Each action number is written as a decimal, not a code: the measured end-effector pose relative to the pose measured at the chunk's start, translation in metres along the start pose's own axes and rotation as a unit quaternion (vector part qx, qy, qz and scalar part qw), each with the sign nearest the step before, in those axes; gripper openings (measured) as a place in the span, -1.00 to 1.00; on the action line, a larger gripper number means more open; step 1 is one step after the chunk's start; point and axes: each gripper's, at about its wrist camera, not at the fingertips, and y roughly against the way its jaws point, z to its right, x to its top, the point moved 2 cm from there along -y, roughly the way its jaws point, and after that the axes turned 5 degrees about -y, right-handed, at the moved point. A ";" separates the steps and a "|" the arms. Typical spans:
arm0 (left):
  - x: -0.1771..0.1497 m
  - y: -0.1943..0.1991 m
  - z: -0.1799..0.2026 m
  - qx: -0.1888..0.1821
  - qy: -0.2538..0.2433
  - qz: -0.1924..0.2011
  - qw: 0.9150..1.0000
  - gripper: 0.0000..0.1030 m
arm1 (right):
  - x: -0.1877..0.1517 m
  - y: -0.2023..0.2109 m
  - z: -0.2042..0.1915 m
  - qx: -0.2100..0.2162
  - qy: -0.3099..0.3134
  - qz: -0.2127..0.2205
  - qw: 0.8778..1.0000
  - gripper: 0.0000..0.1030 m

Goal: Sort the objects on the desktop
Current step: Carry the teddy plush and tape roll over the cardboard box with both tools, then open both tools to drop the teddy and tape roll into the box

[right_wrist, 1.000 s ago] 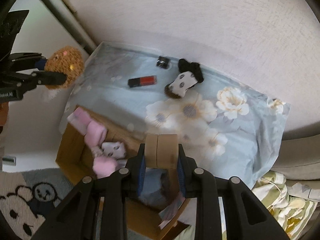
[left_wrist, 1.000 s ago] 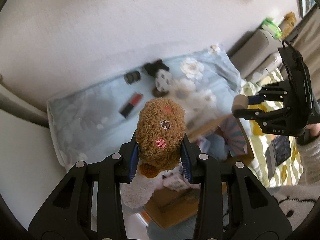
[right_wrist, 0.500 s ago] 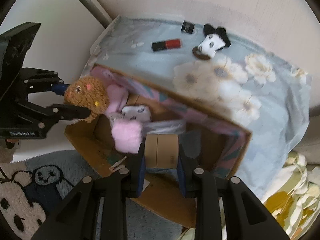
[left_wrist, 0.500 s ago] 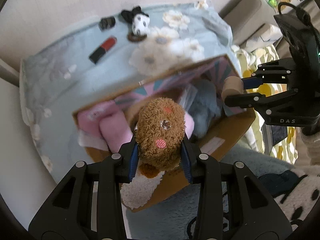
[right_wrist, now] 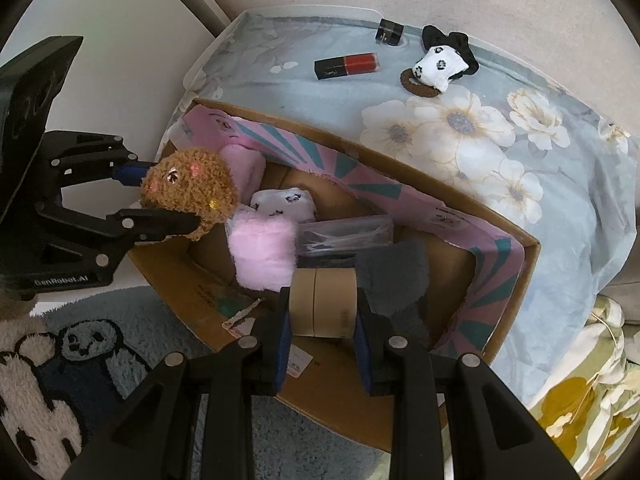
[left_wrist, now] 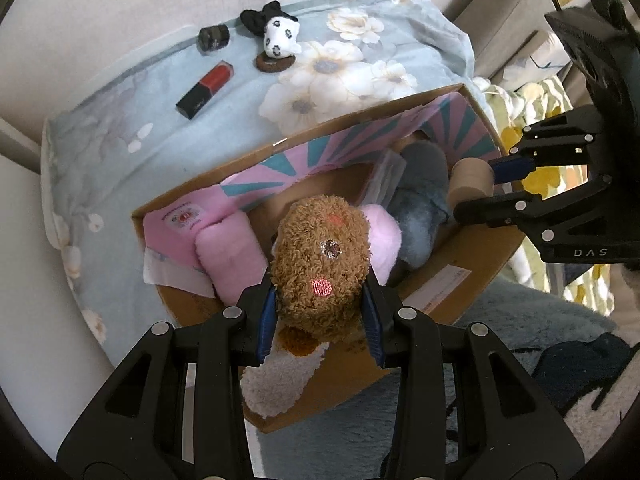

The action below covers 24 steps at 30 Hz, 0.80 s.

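We are seeing a curly brown plush toy (left_wrist: 320,268) with pink cheek patches, and a plain tan tape roll (right_wrist: 323,307). The cardboard box (right_wrist: 168,276) is showing a lining of pink and teal rays. Inside are lying pale pink fluffy socks (right_wrist: 264,254) (one white pair (right_wrist: 285,203) is carrying dark prints). We are noting a pale blue cloth (left_wrist: 120,152) with white flowers, bearing a red-and-black lipstick (left_wrist: 205,89).

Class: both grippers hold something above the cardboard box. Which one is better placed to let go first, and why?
Probably the right gripper: its tape roll hangs over the box interior. The left gripper holds the brown plush nearer the box's edge.
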 end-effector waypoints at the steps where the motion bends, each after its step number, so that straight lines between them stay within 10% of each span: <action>1: 0.000 0.000 0.000 -0.001 -0.001 0.000 1.000 -0.35 | 0.000 0.000 0.000 -0.001 0.001 0.000 1.000 -0.50; 7: 0.003 -0.002 0.000 0.011 -0.006 0.000 1.000 -0.32 | 0.004 -0.005 -0.001 -0.001 0.007 -0.012 1.000 -0.49; 9: 0.005 -0.005 -0.003 0.015 0.006 -0.013 1.000 -0.17 | 0.006 -0.007 0.002 -0.002 -0.001 -0.017 1.000 -0.19; 12: 0.005 -0.007 -0.008 0.018 0.023 -0.018 0.999 0.95 | 0.006 -0.007 0.005 0.002 -0.009 -0.017 1.000 0.40; 24: 0.004 0.004 -0.016 0.021 0.029 0.002 0.999 0.99 | -0.004 0.001 0.019 -0.015 -0.017 -0.023 0.999 0.62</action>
